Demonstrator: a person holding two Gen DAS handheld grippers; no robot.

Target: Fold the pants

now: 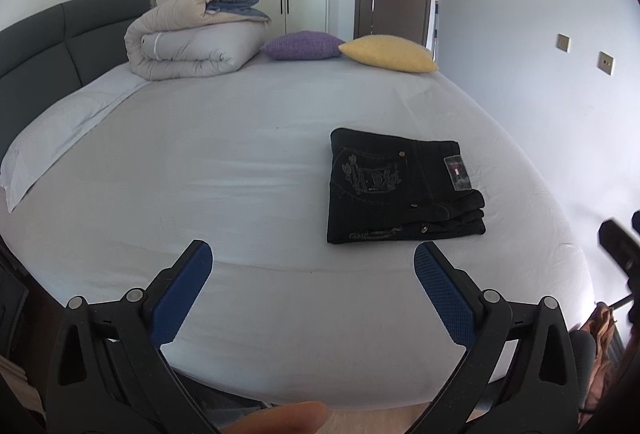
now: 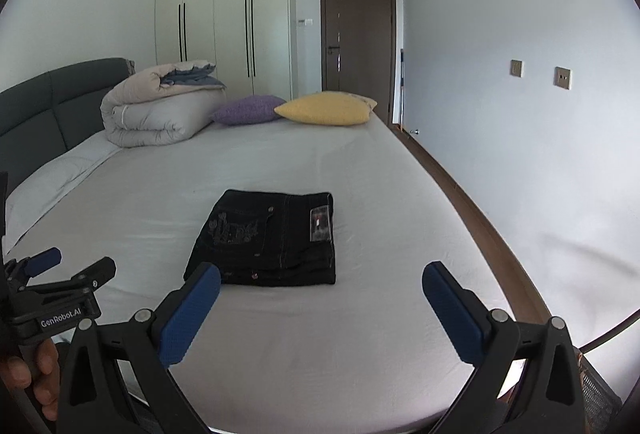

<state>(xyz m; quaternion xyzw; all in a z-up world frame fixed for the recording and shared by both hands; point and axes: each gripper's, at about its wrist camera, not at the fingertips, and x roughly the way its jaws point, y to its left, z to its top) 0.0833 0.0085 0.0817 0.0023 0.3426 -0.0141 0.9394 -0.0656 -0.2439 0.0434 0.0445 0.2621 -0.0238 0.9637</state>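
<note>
Dark denim pants (image 1: 400,186) lie folded into a compact rectangle on the white bed sheet (image 1: 224,170), back pocket embroidery and waistband label facing up. In the right wrist view the same pants (image 2: 268,238) rest just beyond my fingers. My left gripper (image 1: 312,254) hovers over the sheet to the near left of the pants, open and holding nothing. My right gripper (image 2: 322,278) is open too, raised above the bed's near edge, with nothing between its blue pads. The left gripper (image 2: 60,274) also shows at the left edge of the right wrist view, held by a hand (image 2: 36,374).
A rolled duvet (image 1: 188,38), a purple cushion (image 1: 302,45) and a yellow cushion (image 1: 390,52) sit at the far end by the grey headboard (image 1: 60,30). A wall (image 2: 520,114) runs along the bed's right side, with a strip of wooden floor (image 2: 472,206) between.
</note>
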